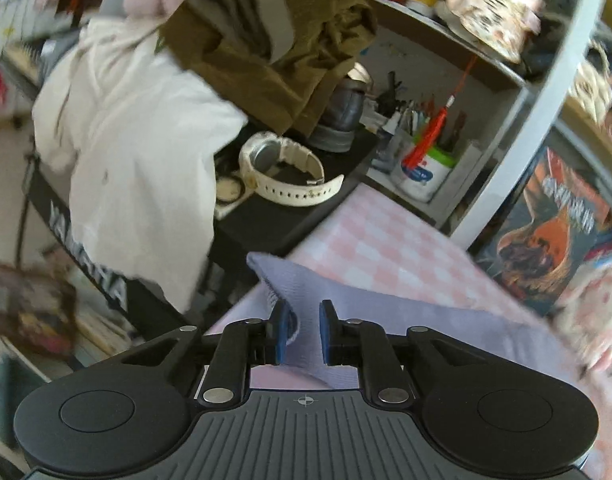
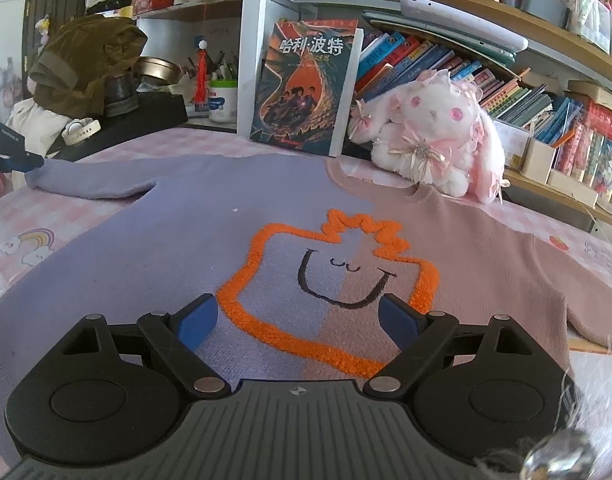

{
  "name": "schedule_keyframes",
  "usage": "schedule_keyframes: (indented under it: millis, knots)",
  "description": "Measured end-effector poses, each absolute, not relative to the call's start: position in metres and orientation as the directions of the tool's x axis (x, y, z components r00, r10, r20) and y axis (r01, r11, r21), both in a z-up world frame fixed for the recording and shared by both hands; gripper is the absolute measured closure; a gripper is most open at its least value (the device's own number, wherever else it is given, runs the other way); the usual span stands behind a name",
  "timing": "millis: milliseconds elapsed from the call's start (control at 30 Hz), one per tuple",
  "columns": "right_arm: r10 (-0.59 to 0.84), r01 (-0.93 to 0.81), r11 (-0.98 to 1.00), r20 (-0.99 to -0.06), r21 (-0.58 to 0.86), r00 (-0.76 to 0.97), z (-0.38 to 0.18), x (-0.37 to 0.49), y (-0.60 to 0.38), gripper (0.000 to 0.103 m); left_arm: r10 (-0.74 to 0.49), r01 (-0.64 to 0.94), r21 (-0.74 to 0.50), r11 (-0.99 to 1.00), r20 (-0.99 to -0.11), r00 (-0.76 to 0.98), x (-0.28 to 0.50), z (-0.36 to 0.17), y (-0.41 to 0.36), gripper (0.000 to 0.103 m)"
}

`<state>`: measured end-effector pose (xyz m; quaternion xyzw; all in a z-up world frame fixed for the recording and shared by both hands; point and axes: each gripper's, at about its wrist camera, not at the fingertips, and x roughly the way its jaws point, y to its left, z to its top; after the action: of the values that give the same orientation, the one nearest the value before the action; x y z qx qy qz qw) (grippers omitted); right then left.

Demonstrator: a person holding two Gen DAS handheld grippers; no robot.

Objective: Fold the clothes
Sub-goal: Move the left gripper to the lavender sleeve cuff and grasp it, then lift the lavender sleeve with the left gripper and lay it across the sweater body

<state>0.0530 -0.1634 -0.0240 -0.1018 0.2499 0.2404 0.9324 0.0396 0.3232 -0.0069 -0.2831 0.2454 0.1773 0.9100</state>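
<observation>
A sweater [image 2: 186,240], half lilac and half dusty pink with an orange-outlined smiling face [image 2: 330,280], lies flat on the pink checked table cover. My right gripper [image 2: 298,326] is open just above the sweater's front, over the face. My left gripper [image 1: 303,330] sits at the end of the lilac left sleeve [image 1: 346,312], its jaws partly closed with the sleeve cuff between the blue pads; a narrow gap still shows. In the right wrist view the left gripper [image 2: 22,160] shows at the sleeve's tip on the far left.
A black keyboard [image 1: 266,216] with a white watch [image 1: 290,172], a cream garment [image 1: 138,152] and an olive garment [image 1: 274,40] stands at the table's left end. Shelves with books [image 2: 446,64], an upright book [image 2: 302,88] and a plush rabbit [image 2: 434,132] line the back.
</observation>
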Motion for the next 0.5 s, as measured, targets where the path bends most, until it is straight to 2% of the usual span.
schedule_keyframes:
  millis: [300, 500]
  knots:
    - [0.395, -0.502, 0.860, -0.511, -0.085, 0.763, -0.0237, 0.0522, -0.1618, 0.016, 0.261, -0.522, -0.333, 0.785, -0.587, 0.766, 0.0385, -0.0098, 0.3245, 0.084]
    - [0.396, -0.510, 0.855, -0.515, -0.095, 0.760, -0.0239, 0.0514, -0.1595, 0.016, 0.257, -0.526, -0.359, 0.771, -0.581, 0.773, 0.0338, -0.0163, 0.3302, 0.088]
